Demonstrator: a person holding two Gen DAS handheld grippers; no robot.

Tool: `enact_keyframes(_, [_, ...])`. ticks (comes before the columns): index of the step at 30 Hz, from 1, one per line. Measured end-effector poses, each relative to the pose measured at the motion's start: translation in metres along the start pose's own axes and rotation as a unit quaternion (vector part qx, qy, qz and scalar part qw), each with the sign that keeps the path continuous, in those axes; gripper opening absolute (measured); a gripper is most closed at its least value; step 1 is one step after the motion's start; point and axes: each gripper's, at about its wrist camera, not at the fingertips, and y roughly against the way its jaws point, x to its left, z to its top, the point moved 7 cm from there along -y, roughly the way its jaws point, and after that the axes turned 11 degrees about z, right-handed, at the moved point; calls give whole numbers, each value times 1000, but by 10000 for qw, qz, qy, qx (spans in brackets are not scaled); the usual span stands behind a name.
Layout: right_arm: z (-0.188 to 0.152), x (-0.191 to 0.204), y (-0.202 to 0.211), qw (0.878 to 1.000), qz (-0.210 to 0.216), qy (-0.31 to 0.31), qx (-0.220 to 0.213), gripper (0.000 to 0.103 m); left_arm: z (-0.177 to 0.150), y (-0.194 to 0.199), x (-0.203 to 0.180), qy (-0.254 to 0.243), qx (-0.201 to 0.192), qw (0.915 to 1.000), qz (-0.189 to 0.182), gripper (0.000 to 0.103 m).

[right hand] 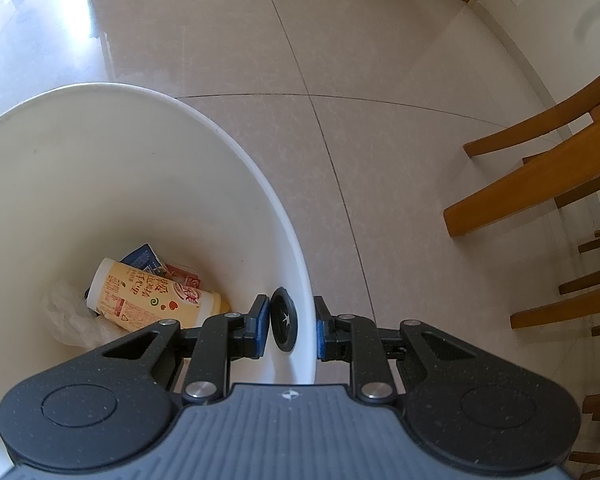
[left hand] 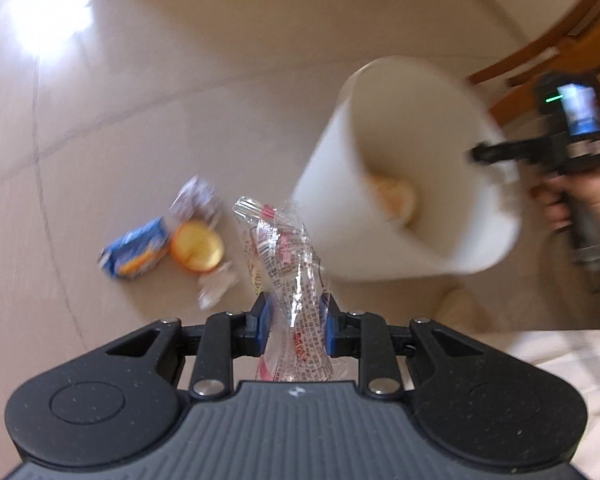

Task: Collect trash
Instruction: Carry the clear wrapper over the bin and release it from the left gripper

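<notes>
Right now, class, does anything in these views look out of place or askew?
Yes. The white bin sits tilted, held by the right gripper at its rim. Litter lies on the floor: a blue packet and an orange lid.

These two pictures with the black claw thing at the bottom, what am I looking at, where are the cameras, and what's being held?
A person holds a two-finger gripper in each hand, each with a camera looking along its fingers. In the left camera's picture, the left gripper is shut on a clear plastic wrapper. A blue packet and an orange round piece lie on the tiled floor. In the right camera's picture, the right gripper clamps the rim of a white bin, which holds a yellow bottle and other trash.
</notes>
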Motion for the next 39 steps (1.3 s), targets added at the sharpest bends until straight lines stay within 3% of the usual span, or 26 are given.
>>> enact_keyframes(6, [0, -1, -1, 10000, 75, -44, 10, 25, 49, 47, -63, -497, -592, 9961, -431, 24])
enact_keyframes(14, [-4, -2, -3, 9998, 194, -60, 73, 24, 83, 22, -124, -886, -767, 9906, -711, 26])
enact_keyframes(15, [-4, -2, -3, 9998, 200, -59, 77, 24, 83, 18, -129, -891, -752, 9904, -748, 29])
enact_keyframes(17, [-4, -3, -4, 9997, 215, -74, 82, 24, 85, 11, -136, -914, -736, 9903, -747, 50])
enact_keyframes(18, [-4, -3, -3, 9997, 225, -81, 79, 24, 85, 9, -139, -932, -786, 9904, -656, 55])
enact_keyframes(20, [-5, -4, -4, 9996, 255, -93, 85, 24, 87, 5, -140, -973, -857, 9903, -508, 70])
enact_keyframes(21, [-6, -4, -4, 9996, 264, -94, 95, 24, 88, 4, -139, -966, -857, 9904, -484, 72])
enact_keyframes(29, [-6, -6, -5, 9992, 337, -184, 112, 22, 89, -1, -118, -745, -830, 9930, -382, 79])
enact_keyframes(39, [0, -12, 3, 9969, 608, -495, 29, 19, 76, -4, -86, -778, -992, 9920, 31, 79])
